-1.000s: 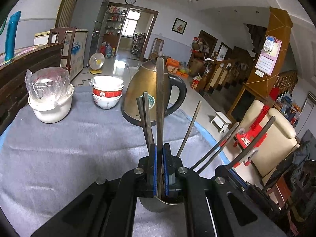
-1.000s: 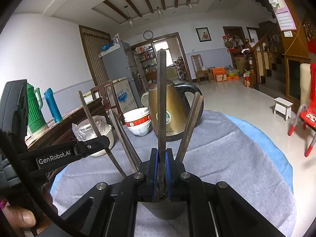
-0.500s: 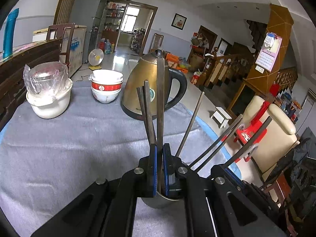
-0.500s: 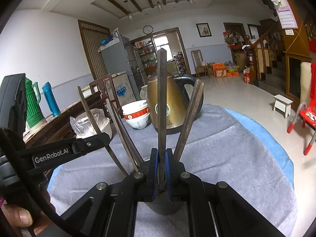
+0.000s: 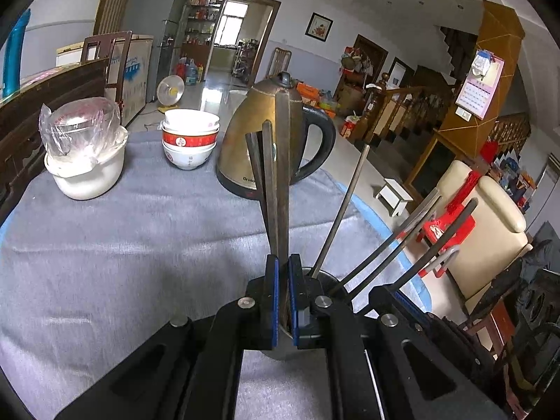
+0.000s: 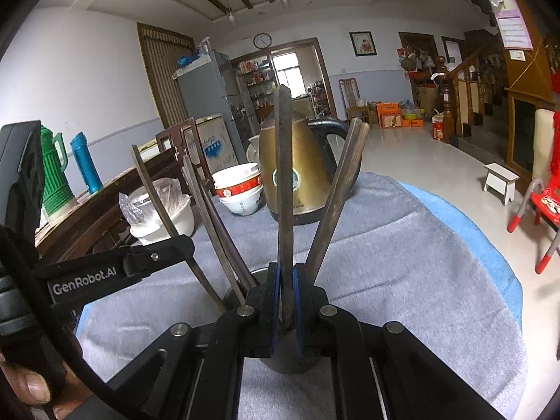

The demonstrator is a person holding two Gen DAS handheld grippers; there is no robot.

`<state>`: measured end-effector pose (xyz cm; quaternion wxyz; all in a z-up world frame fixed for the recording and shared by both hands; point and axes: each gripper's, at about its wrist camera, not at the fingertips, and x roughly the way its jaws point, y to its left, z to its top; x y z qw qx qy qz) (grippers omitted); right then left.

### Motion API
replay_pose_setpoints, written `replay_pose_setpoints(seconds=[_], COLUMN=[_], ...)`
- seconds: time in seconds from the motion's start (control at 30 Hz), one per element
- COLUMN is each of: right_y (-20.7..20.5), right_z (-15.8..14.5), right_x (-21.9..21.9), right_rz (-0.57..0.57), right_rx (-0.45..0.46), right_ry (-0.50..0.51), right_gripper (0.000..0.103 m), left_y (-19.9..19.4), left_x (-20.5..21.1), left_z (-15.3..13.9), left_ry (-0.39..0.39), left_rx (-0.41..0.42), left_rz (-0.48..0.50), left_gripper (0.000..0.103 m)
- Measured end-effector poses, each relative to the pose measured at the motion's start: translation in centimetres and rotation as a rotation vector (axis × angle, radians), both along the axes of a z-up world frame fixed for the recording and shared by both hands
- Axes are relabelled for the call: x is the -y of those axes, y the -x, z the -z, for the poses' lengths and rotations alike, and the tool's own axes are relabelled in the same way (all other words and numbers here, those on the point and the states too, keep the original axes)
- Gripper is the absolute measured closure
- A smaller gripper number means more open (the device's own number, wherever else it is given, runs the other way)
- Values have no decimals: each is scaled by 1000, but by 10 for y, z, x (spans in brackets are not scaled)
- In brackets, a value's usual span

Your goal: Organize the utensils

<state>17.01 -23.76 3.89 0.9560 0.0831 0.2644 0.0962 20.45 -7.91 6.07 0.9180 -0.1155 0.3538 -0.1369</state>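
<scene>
**Both chopsticks staying clamped over the cup**

You're holding steady over the grey-clothed surface (image 5: 105,245): across the last second the kettle (image 5: 266,147) and bowls (image 5: 189,140) are only drifting slightly in view. The metal cup (image 6: 290,360) is sitting right below both tools, other chopsticks (image 6: 336,203) fanning out of it. Your left hand-held gripper (image 5: 283,297) is pinching one upright chopstick (image 5: 283,175); your right hand-held gripper (image 6: 286,301) is likewise pinching another chopstick (image 6: 282,175). Neither is released yet.

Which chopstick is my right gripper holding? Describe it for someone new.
Start at the brass kettle on the grey cloth, then drop to the metal cup nearest the camera. The held chopstick stands straight up from it, pinched in the right gripper; its neighbours all lean outward.
</scene>
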Motion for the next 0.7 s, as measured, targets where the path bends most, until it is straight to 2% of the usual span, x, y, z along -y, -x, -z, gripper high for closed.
replay_pose_setpoints(seconds=[0.13,0.23,0.27,0.33,0.37,0.43,0.57,0.7], right_y=[-1,1,2,7,11,19,33,50], right_z=[0,-4,-6,-12,-15,-24,-37,-44], right_x=[1,0,0,1,2,3,6,10], right_rz=[14,23,24,37,44,60,81,97], right_rx=[-12,-14,-10,7,23,61,89,102], right_ry=[14,33,35,41,37,40,50,63], right_gripper=[94,86,79,49,29,28,28,28], left_y=[-1,0,1,4,6,12,22,35], left_x=[-1,-3,-3,-7,-10,-15,-26,-38], left_z=[-1,-5,-7,-10,-13,-18,-25,-28], left_ry=[-3,0,-3,-6,-6,-9,-20,-37], left_rx=[-12,-17,-18,-16,-9,11,38,65], left_rz=[-5,-6,-10,-20,-25,-41,-65,-99], left_gripper=[97,95,93,75,71,59,50,34])
